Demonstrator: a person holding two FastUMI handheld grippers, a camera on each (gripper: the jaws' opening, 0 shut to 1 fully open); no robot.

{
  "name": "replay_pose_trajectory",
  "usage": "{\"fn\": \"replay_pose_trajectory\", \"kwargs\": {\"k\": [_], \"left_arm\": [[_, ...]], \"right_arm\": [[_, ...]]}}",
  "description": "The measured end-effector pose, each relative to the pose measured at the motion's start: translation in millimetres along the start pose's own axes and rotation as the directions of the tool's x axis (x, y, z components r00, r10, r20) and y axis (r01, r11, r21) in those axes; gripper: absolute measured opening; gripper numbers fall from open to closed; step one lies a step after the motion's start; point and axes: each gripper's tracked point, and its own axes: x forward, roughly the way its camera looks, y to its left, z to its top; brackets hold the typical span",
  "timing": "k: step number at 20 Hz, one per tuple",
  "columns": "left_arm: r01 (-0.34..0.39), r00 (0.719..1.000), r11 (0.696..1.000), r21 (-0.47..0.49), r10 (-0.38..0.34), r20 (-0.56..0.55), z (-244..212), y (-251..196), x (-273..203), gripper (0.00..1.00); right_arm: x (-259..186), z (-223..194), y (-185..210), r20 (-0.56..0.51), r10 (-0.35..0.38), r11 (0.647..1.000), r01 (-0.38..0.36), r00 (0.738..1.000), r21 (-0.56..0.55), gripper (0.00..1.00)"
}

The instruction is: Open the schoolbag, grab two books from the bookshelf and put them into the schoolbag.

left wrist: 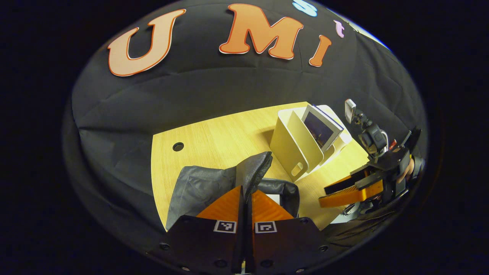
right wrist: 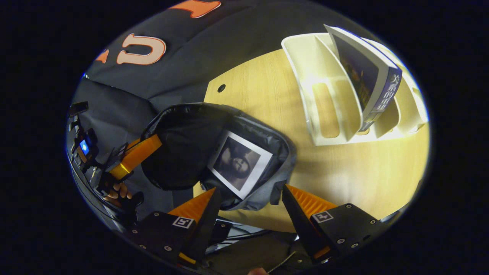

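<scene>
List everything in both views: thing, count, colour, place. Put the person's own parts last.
Schoolbag: one, grey-black, near edge of the table, mouth held open.
Book in the schoolbag: one, white-bordered dark cover, lying in the open mouth.
Book on the bookshelf: one, dark purple cover, leaning in a slot.
Bookshelf: one, cream, slotted, far right of the table.
Table: one, light wood, with a round cable hole.
Booth wall: one, black cloth, behind the table.
Left tongs: one pair, closed on the schoolbag's flap.
Right tongs: one pair, open, near the schoolbag's mouth.
Hand: one, holding the left tongs.
</scene>
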Motion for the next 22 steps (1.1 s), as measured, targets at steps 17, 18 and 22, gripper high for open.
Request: {"fn": "replay_pose_trajectory", "kwargs": {"k": [17,18,22], "left_arm": [[-0.037,0.998,0.996,-0.08,0.033,-0.046,-7,1,26,0.04],[-0.044,0.998,0.995,-0.085,0.04,-0.048,-7,3,26,0.04],[-0.064,0.997,0.993,-0.097,0.059,-0.055,-9,-1,24,0.04]], "right_arm": [[-107,126,-115,0.007,-0.266,0.951,0.264,0.964,-0.164,0.97],[-106,136,-118,0.006,-0.27,0.951,0.268,0.963,-0.157,0.97],[-95,164,-133,-0.015,-0.278,0.95,0.273,0.96,-0.151,0.97]]}}
